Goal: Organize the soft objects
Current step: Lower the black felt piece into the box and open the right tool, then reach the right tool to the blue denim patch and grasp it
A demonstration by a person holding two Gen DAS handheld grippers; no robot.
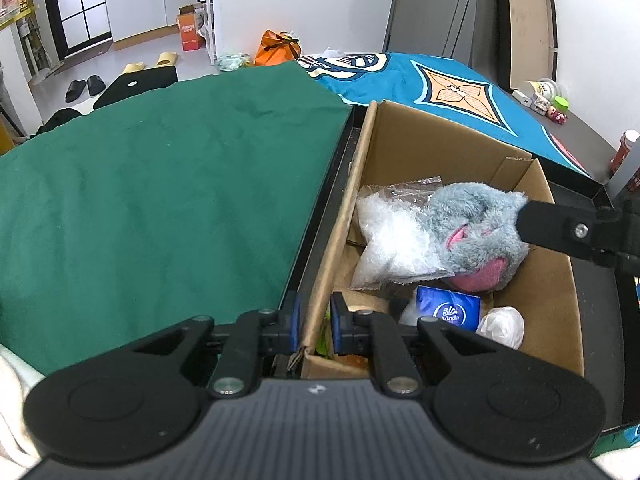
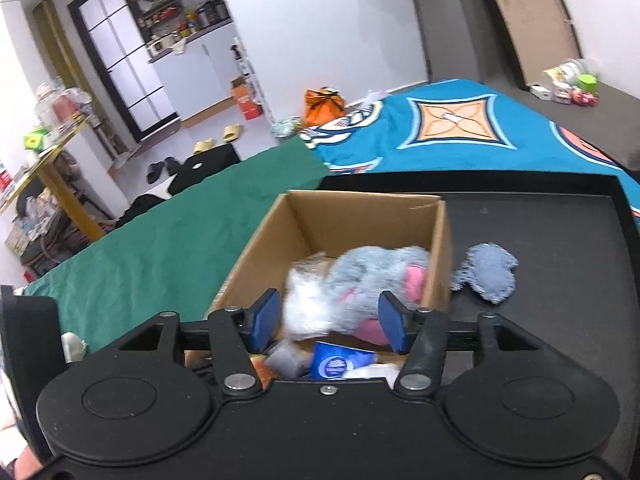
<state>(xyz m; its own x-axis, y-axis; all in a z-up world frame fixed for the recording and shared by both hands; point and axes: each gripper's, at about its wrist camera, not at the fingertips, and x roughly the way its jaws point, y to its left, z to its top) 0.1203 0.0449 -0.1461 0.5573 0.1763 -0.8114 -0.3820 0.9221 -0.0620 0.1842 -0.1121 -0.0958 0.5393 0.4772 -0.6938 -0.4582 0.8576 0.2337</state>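
A cardboard box (image 1: 400,152) stands in a black tray (image 2: 540,240). In it lie a grey and pink plush toy (image 1: 476,228), a clear bag of white stuffing (image 1: 390,240), a blue Vinda tissue pack (image 1: 448,308) and a white wad (image 1: 502,326). My left gripper (image 1: 315,322) is shut on the box's near left wall. My right gripper (image 2: 328,320) is open above the box, the plush toy (image 2: 372,276) lying below between its fingers, not held. A grey-blue fuzzy piece (image 2: 486,272) lies on the tray right of the box.
A green cloth (image 1: 160,184) covers the table left of the box, a teal patterned cloth (image 1: 440,84) lies behind. Small toys and containers (image 1: 544,96) sit at the far right. Slippers, an orange bag (image 1: 278,48) and boxes are on the floor beyond.
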